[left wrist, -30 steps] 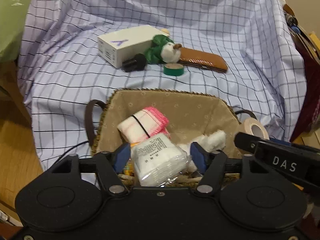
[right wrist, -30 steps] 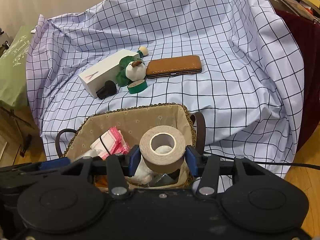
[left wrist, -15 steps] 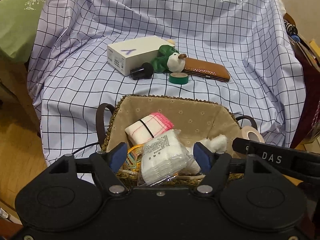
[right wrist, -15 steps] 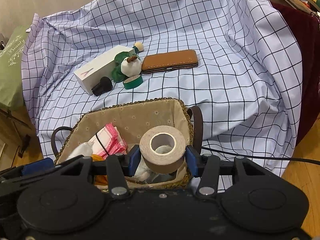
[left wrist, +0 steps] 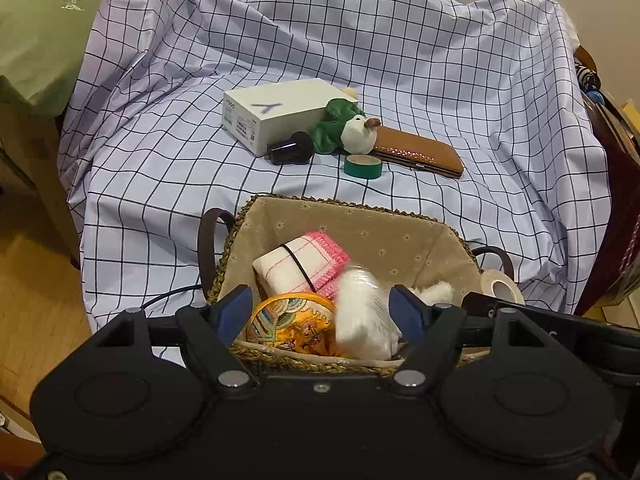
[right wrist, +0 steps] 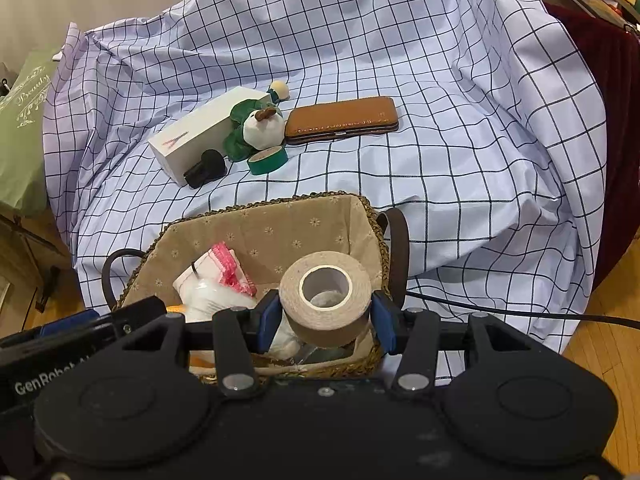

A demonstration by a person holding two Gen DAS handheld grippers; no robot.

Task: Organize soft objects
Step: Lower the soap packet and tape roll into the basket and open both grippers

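A woven basket [left wrist: 352, 216] [right wrist: 256, 236] with beige lining sits on the checked cloth. In it lie a pink-edged folded cloth [left wrist: 304, 258] [right wrist: 226, 266], a yellow embroidered pouch [left wrist: 290, 322], a white fluffy piece [left wrist: 438, 292] and a white wrapped pack [left wrist: 366, 314], blurred. My left gripper [left wrist: 322, 312] is open over the basket's near rim, the pack loose between its fingers. My right gripper [right wrist: 326, 318] is shut on a beige tape roll [right wrist: 326, 296], held above the basket's near right corner. A green and white plush toy [left wrist: 346, 130] [right wrist: 252, 130] lies on the cloth beyond.
Beyond the basket lie a white box [left wrist: 276, 114] [right wrist: 204, 136], a black cap-like object [left wrist: 290, 148] [right wrist: 206, 168], a green tape roll [left wrist: 363, 166] [right wrist: 267, 159] and a brown leather case [left wrist: 418, 150] [right wrist: 342, 120]. A green bag [left wrist: 44, 32] stands at left; wooden floor on both sides.
My left gripper opened and let go of the white pack, which dropped into the basket. Both grippers drew back and up a little. The right still holds the beige tape.
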